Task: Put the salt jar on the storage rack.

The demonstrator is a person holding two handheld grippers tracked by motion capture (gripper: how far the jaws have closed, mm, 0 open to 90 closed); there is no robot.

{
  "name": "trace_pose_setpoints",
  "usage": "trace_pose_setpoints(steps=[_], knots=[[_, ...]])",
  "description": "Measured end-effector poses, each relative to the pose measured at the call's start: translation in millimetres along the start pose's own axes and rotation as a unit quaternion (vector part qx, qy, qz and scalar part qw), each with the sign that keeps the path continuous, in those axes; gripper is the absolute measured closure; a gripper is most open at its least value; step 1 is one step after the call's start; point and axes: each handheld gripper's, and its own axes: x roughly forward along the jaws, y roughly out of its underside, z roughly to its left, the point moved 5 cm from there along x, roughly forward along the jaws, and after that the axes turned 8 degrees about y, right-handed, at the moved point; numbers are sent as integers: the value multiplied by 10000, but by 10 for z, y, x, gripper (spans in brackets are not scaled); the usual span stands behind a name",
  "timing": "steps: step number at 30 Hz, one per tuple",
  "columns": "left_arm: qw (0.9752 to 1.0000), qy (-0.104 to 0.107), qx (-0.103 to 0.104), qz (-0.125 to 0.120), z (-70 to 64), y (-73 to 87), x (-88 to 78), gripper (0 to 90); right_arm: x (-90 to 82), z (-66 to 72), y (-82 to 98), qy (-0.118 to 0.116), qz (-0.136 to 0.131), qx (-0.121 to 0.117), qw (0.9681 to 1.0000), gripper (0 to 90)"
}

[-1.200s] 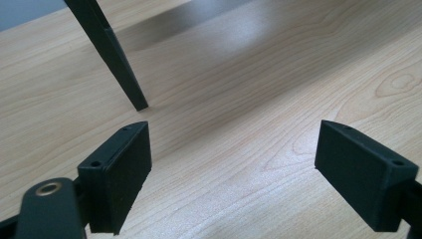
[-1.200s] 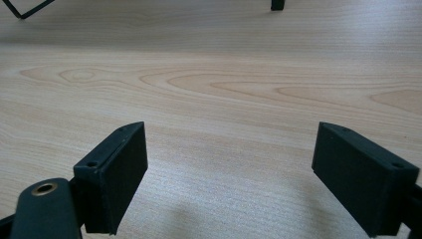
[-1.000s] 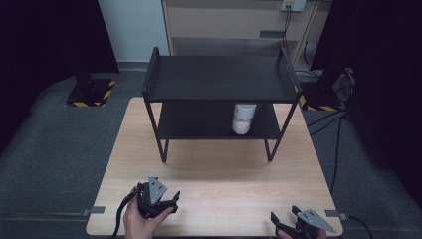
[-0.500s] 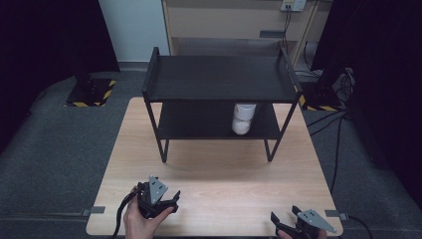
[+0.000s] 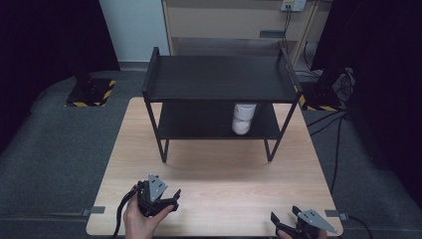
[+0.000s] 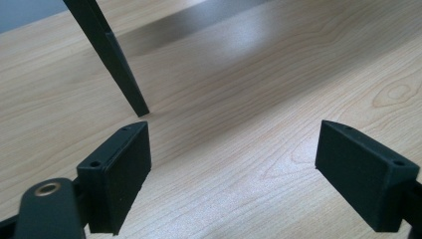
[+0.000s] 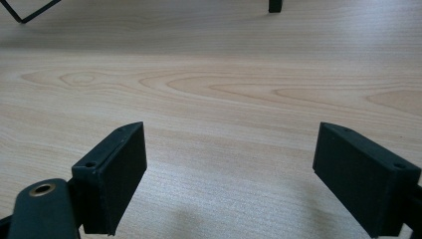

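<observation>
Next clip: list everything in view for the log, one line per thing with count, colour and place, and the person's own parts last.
table: 1, light wood, centre of the high view, on grey carpet.
shelf rack: 1, black, two tiers, standing on the far half of the table.
white cup-like object: 1, white, on the rack's lower tier, right of its middle; its exact kind is hard to tell.
rack leg: 1, black, meeting the table ahead of the left jaws.
wooden cabinet: 1, tan, behind the table.
hazard-striped bases: 2, black with yellow stripes, on the floor at far left and far right.
left hand: 1, at the near edge, holding the left gripper.
left gripper: 1, black, jaws open.
right gripper: 1, black, near right corner, jaws open.
</observation>
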Motion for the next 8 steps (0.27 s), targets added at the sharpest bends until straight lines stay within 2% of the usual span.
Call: trace_pose_setpoints(steps=[8], knots=[[10000, -11, -27, -19, -1, 7, -28, 133, -8, -5, 3, -8, -59, 15, 10000, 139]])
